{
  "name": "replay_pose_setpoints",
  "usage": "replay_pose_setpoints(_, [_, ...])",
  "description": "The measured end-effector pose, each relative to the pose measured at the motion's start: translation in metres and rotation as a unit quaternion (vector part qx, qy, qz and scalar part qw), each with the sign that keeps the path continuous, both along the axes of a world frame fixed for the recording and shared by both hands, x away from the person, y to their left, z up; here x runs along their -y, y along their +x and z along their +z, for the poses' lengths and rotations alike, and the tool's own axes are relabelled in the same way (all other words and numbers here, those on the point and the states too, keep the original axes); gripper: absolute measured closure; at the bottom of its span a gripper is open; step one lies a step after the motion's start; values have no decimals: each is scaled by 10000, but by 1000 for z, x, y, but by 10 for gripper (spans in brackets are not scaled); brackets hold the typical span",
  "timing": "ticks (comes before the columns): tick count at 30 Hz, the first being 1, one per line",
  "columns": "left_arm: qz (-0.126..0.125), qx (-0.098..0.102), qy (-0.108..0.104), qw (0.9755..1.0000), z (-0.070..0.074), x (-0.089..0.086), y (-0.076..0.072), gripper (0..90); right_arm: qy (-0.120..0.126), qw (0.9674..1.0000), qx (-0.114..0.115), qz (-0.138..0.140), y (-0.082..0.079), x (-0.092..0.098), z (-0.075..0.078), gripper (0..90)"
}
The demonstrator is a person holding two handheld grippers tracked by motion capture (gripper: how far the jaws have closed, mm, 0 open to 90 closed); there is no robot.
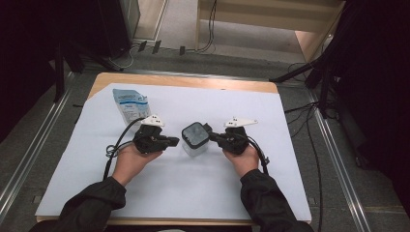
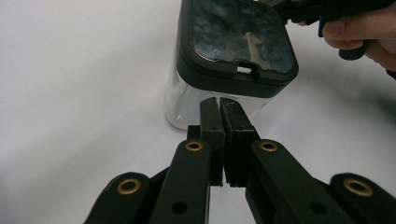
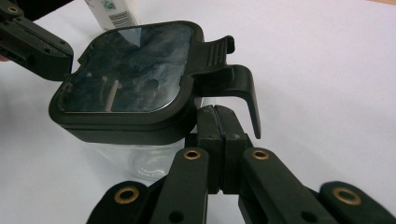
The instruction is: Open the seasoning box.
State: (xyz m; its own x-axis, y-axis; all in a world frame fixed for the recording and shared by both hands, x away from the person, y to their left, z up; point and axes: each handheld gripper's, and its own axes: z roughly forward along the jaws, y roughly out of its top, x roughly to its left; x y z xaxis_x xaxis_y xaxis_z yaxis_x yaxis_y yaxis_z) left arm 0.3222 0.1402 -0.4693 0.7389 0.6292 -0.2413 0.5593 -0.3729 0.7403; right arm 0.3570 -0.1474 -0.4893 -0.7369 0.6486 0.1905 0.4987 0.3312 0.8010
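Note:
A clear square container (image 1: 195, 137) with a black lid and a dark window stands in the middle of the white sheet (image 1: 169, 193). My left gripper (image 1: 175, 141) lies just to its left, jaws shut with nothing between them. In the left gripper view its tips (image 2: 219, 100) point at the container (image 2: 236, 42) just below the lid's rim. My right gripper (image 1: 211, 135) is at the container's right side, also shut and empty. In the right gripper view its tips (image 3: 215, 108) sit just under the lid's black latch tab (image 3: 233, 79), beside the container (image 3: 126, 70).
A flat blue and white pouch (image 1: 128, 102) lies at the back left of the sheet, its barcode end (image 3: 114, 11) behind the container. The sheet covers a wooden table (image 1: 193, 82). Cables and stand legs lie on the floor beyond the table.

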Motion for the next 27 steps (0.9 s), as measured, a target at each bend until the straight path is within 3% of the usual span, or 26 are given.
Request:
replay_pose_setpoints(5, [-38,-29,-54,10000,-3,6,-1,900,-66,9999,96,16,1,-2,-1,900])
replay_pose_setpoints(13, [-115,-38,-60,9999,-7,16,-2,900,-79,9999,70,1,-1,-3,0,900])
replay_pose_setpoints(27, [-88,-123,-106,9998,-7,14,0,900,-82,9999,-15,-58,-5,-5,1,900])
